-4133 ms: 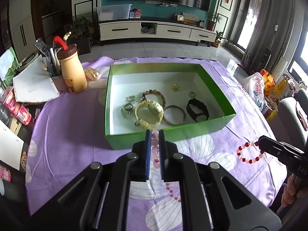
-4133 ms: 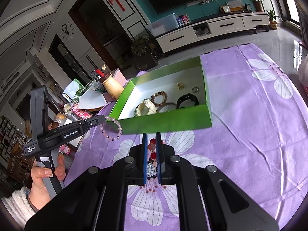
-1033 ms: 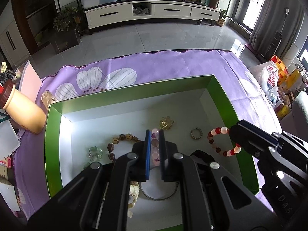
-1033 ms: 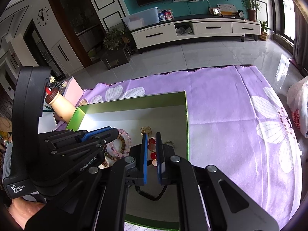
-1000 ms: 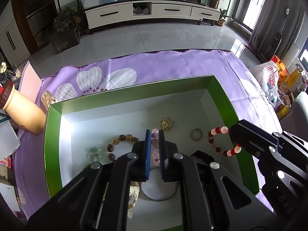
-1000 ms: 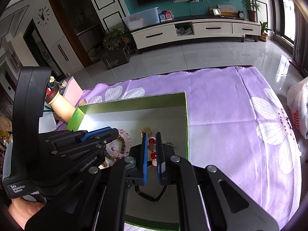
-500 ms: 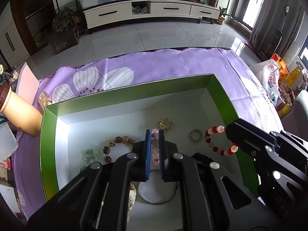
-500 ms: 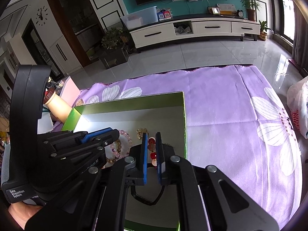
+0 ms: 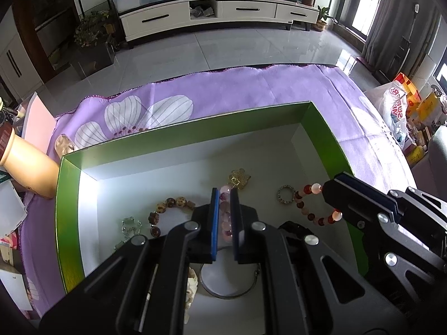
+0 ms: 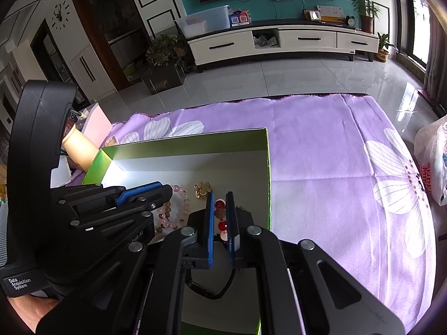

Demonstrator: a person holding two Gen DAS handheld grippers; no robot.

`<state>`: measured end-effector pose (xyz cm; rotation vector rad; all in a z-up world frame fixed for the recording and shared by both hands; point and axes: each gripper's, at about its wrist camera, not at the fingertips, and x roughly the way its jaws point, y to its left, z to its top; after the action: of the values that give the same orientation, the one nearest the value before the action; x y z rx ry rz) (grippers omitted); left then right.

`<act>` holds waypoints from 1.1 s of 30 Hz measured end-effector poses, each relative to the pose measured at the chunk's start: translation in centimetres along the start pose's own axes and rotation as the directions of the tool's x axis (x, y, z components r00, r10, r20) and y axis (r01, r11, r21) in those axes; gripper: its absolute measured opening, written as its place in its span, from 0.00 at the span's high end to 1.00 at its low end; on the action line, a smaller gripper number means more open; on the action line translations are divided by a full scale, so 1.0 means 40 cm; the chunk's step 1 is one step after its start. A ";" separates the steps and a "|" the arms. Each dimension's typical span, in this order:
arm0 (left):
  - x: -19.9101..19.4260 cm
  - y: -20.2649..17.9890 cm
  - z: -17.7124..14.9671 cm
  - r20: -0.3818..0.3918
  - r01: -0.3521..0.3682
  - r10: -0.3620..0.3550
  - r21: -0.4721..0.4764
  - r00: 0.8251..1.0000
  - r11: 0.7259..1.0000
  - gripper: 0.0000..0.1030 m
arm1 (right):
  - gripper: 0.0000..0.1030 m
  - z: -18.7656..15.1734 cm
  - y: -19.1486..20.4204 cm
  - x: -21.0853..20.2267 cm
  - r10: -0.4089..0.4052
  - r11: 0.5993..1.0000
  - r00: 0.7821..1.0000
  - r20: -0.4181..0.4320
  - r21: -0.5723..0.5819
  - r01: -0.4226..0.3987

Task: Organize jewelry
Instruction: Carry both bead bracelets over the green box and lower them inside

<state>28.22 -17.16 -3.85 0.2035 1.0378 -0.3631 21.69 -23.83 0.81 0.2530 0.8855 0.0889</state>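
Nearest in the left wrist view, the left gripper (image 9: 225, 212) is seen clamped on a pink bead bracelet (image 9: 225, 214), the blue-edged fingers pressed almost together with the beads squeezed between them. In the right wrist view, the right gripper (image 10: 217, 217) is likewise closed on a red and white bead bracelet (image 10: 220, 215), whose free loop is seen hanging from its tip in the left view (image 9: 315, 209). Both bracelets are held above the inside of the green box (image 9: 195, 128), which sits on a purple flowered tablecloth (image 10: 335, 162). The release into the box is judged to be the step in hand. Several risks are suggested by the layout. If either grip is opened while the two grippers are this close, one bracelet could be dropped onto the other and tangled. The red and white bracelet is held just beside the right wall of the box, so a drop from there could leave it draped over the rim or outside on the cloth. The box floor is already occupied: a thin metal bangle (image 9: 229, 287) lies below the left gripper, a brown bead bracelet (image 9: 170, 209) to its left, a small ring (image 9: 284, 194) and a gold charm (image 9: 239, 178) farther back, so newly dropped beads could be piled on these. Beyond the box, a tan bottle (image 9: 25, 173) stands at the cloth's left edge.
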 end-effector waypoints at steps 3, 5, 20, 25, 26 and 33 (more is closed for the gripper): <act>0.000 0.001 0.000 -0.001 0.000 0.000 -0.001 1.000 1.000 0.93 | 0.93 0.000 -0.001 0.002 -0.004 1.000 1.000 -0.004 0.001 0.004; -0.001 0.002 0.001 -0.001 -0.003 0.003 0.000 1.000 1.000 0.93 | 0.93 0.001 0.001 0.003 -0.004 1.000 1.000 -0.005 -0.001 0.004; 0.010 0.011 -0.007 -0.010 -0.019 0.019 0.008 1.000 1.000 0.93 | 0.93 -0.005 0.007 0.023 -0.022 0.999 0.999 -0.040 -0.028 0.021; 0.013 0.011 -0.009 -0.013 -0.026 0.026 0.009 1.000 1.000 0.93 | 0.93 -0.007 0.012 0.028 -0.019 0.999 0.999 -0.044 -0.028 0.018; 0.014 0.011 -0.011 -0.014 -0.027 0.027 0.009 1.000 1.000 0.93 | 0.93 -0.009 0.013 0.029 -0.018 0.999 0.999 -0.046 -0.030 0.017; 0.026 0.011 -0.020 -0.028 -0.031 0.031 0.011 0.999 0.999 0.93 | 0.93 -0.020 0.025 0.045 -0.022 0.999 0.998 -0.065 -0.046 0.019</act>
<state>28.23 -16.68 -5.14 0.2342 1.0599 -0.3382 22.25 -22.41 -0.78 0.1992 0.9499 0.0984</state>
